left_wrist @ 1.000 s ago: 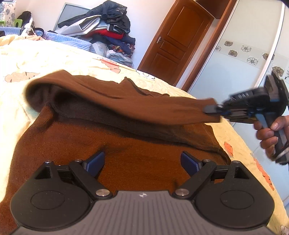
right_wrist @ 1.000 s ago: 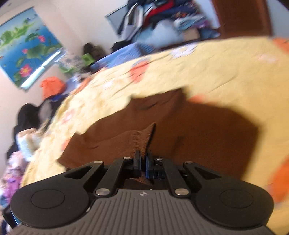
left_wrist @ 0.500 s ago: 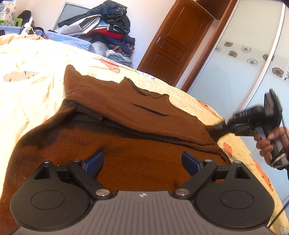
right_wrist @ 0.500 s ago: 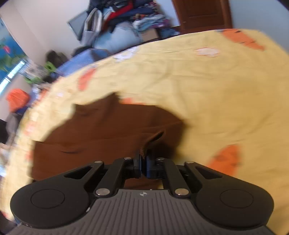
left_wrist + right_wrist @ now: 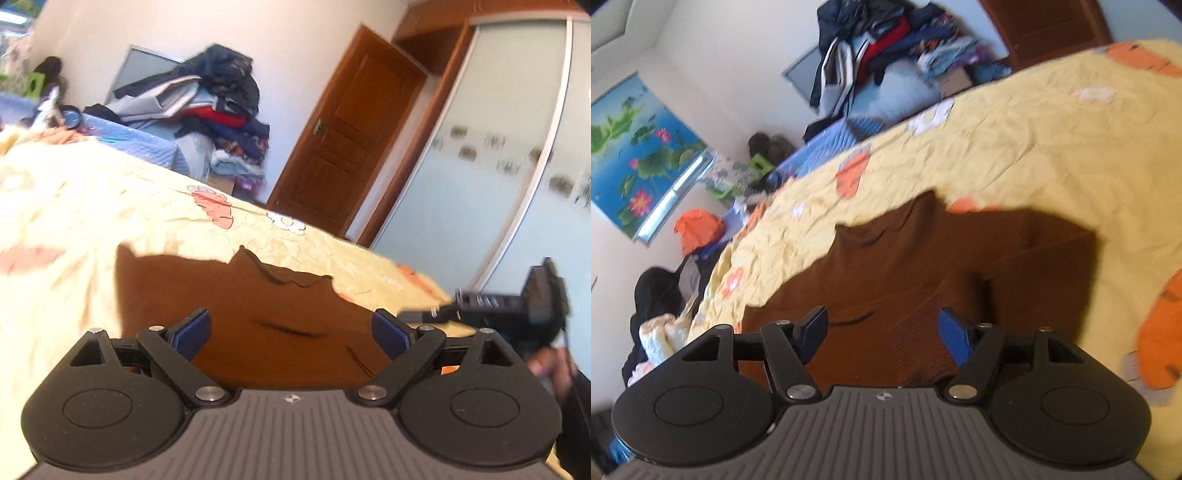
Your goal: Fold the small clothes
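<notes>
The brown sweater (image 5: 923,280) is lying flat on the yellow bed (image 5: 1052,147), its long axis running across the bed and collar pointing toward the clothes pile (image 5: 886,48), while the right gripper (image 5: 882,332), jaws just opening and empty, and the left gripper (image 5: 291,332), jaws apart, are hovering over it.

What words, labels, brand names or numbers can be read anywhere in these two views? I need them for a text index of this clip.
None: no readable word or number shows in either view.
Small pale emblem on the ribbed grey housing of the left tool: a symbol, no letters.
The same emblem on the right tool: a symbol, no letters.
Dark marks on the pale sliding wardrobe door: blurred decoration, not legible as text.
</notes>
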Available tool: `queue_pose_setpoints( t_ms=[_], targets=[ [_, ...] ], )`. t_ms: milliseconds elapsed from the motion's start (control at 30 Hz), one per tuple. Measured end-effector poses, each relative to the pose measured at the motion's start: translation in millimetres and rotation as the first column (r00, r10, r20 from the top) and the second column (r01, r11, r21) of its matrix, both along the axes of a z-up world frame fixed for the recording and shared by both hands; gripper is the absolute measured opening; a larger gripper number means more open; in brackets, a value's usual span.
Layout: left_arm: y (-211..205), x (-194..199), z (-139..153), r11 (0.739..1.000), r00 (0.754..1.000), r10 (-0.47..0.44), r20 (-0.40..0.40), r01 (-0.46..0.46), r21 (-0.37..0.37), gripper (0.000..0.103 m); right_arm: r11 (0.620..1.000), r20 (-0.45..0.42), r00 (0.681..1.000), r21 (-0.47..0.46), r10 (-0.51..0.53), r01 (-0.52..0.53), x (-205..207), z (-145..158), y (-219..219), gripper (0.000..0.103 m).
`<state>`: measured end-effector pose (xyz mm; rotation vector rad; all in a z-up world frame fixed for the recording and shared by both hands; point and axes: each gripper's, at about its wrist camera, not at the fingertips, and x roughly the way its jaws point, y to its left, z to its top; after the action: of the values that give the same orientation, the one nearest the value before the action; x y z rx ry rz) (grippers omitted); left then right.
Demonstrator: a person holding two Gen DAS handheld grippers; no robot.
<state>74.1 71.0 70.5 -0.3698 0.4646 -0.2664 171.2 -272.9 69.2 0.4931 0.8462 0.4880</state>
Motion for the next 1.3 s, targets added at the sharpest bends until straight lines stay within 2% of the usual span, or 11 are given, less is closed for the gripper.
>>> queue_pose_setpoints(
  t_ms=[133, 333, 467, 567, 800, 833, 900, 1100, 1167, 1233, 1300],
  targets=[
    [-0.6, 69.4, -36.3, 0.990, 0.972, 0.056, -0.228, -0.025, 0.136, 0.094, 0.995, 0.004, 1.000, -0.098, 0.000, 0.000, 14.0, -33.8, 14.4, 0.073],
    [-29.0, 65.1, -43.7, 0.915, 0.985, 0.036, -0.166, 0.034, 0.402, 0.095, 0.999, 0.060, 0.998, -0.048, -0.005, 0.008, 4.7, -40.5, 4.1, 0.071],
    [-6.6, 43.7, -20.0, 0.924, 0.998, 0.034, -0.054, -0.011, 0.381, 0.095, 0.995, 0.091, 0.991, 0.046, -0.097, 0.093, -6.4, -12.3, -26.6, 0.081],
    [29.5, 51.1, -20.8, 0.928, 0.988, 0.131, -0.077, -0.095, 0.361, 0.096, 0.958, 0.174, 0.949, -0.069, -0.264, 0.279, -7.6, -0.8, -65.2, 0.092],
    [87.7, 89.1, -42.9, 0.980, 0.941, 0.197, -0.277, -0.191, 0.045, 0.092, 0.941, 0.040, 0.954, -0.162, -0.296, 0.298, 24.7, -39.6, -83.4, 0.051],
    [82.2, 92.2, -43.8, 0.982, 0.945, 0.190, -0.268, -0.178, 0.066, 0.086, 0.949, 0.046, 0.964, -0.170, -0.262, 0.266, 28.1, -41.3, -75.3, 0.015],
    [66.1, 103.8, -43.9, 0.974, 0.946, 0.192, -0.261, -0.151, 0.171, 0.029, 0.953, 0.026, 0.973, -0.194, -0.231, 0.232, 35.8, -44.9, -63.6, 0.014],
    [42.7, 105.0, -47.1, 0.898, 0.956, 0.243, -0.165, -0.157, 0.411, 0.024, 0.937, 0.082, 0.953, -0.176, -0.292, 0.303, 28.3, -49.8, -67.0, 0.011],
    [39.8, 91.0, -40.3, 0.885, 0.952, 0.265, -0.151, -0.178, 0.430, 0.025, 0.930, 0.101, 0.949, -0.191, -0.300, 0.314, 20.3, -48.2, -57.8, 0.030],
    [43.5, 62.7, -30.2, 0.904, 0.956, 0.260, -0.139, -0.190, 0.383, 0.028, 0.950, 0.064, 0.957, -0.118, -0.283, 0.289, 3.5, -41.8, -59.5, 0.075],
    [49.7, 25.4, -23.0, 0.931, 0.968, 0.225, -0.110, -0.180, 0.319, 0.062, 0.968, 0.093, 0.969, -0.082, -0.231, 0.238, -22.3, -31.7, -59.0, 0.088]
  ],
)
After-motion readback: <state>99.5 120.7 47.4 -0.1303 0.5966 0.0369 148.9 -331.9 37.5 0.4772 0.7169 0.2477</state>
